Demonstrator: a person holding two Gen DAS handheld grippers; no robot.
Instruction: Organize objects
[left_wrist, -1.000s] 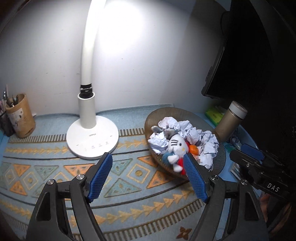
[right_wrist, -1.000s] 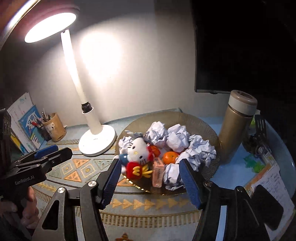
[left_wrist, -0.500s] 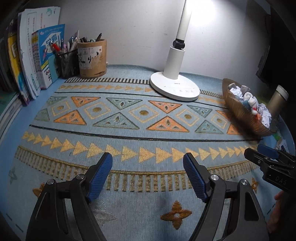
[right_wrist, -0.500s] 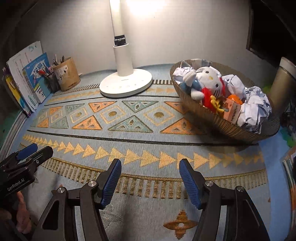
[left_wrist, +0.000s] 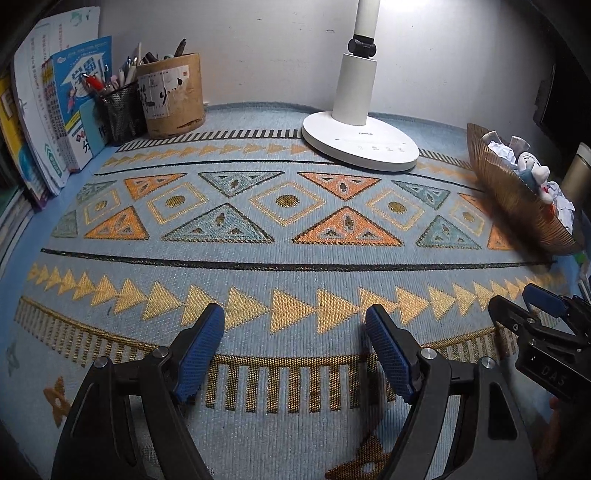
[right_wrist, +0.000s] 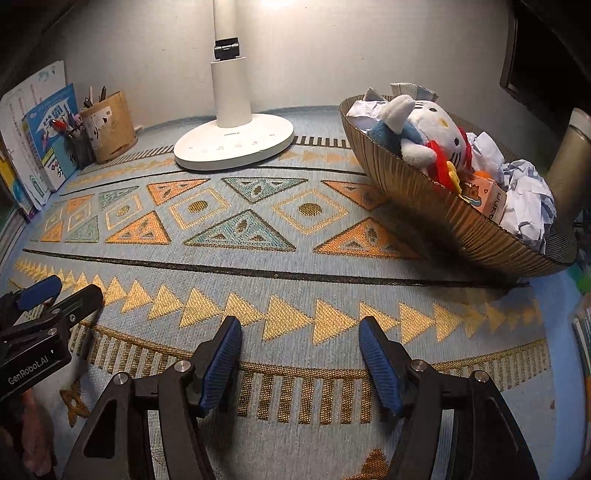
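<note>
Left claw (left_wrist: 294, 343) and right claw (right_wrist: 300, 352) — both spread wide, empty, side by side.

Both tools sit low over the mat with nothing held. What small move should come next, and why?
Probably ease the right tool forward and right toward the bowl, aiming for the Hello Kitty plush on top. Both it and the left tool are open and empty, and the bowl's clutter lies nearer the right one.

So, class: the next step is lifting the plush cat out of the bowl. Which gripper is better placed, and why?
Probably the right gripper: open, empty, with the plush cat large and near in the bowl. From the open left gripper, the bowl sits far off at the right edge.
</note>
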